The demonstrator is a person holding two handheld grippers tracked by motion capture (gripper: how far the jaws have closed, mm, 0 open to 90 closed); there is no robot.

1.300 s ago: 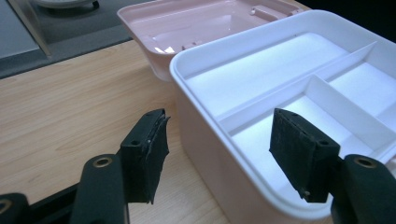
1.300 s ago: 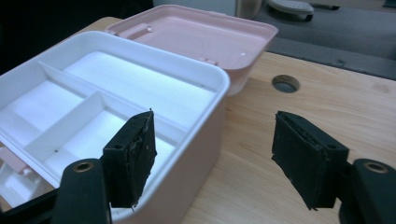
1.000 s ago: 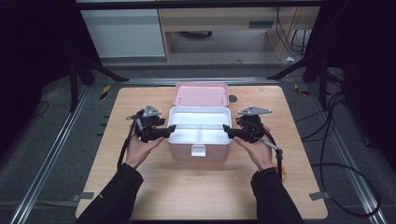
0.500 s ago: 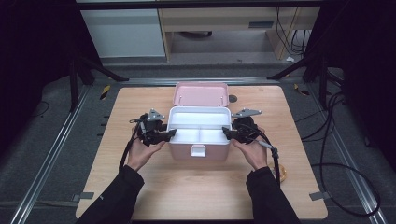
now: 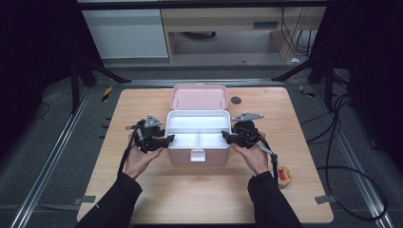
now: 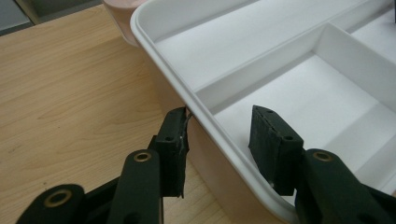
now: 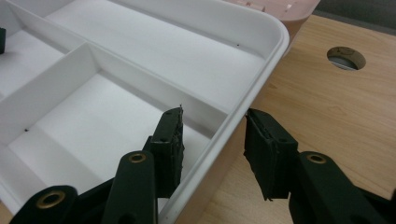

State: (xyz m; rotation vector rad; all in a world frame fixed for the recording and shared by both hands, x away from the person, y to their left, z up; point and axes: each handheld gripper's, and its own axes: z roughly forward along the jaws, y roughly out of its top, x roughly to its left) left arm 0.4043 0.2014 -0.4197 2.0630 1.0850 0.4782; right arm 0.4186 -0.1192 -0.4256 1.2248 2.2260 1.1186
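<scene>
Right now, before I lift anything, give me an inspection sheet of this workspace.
Surface: wooden table, with a round hole behind the box.
Job's things: pink box, its lid open; white tray seated in it, compartments bare.
Clutter: tape roll near the right forearm.
Grippers: left gripper and right gripper each straddle a tray rim, one jaw inside, one outside; the jaws have just been closing and do not yet clamp it.
Cables: a gripper cable trails from each hand; floor cables lie at the right.
Surroundings: cabinets behind, dark stand legs at both sides.
</scene>
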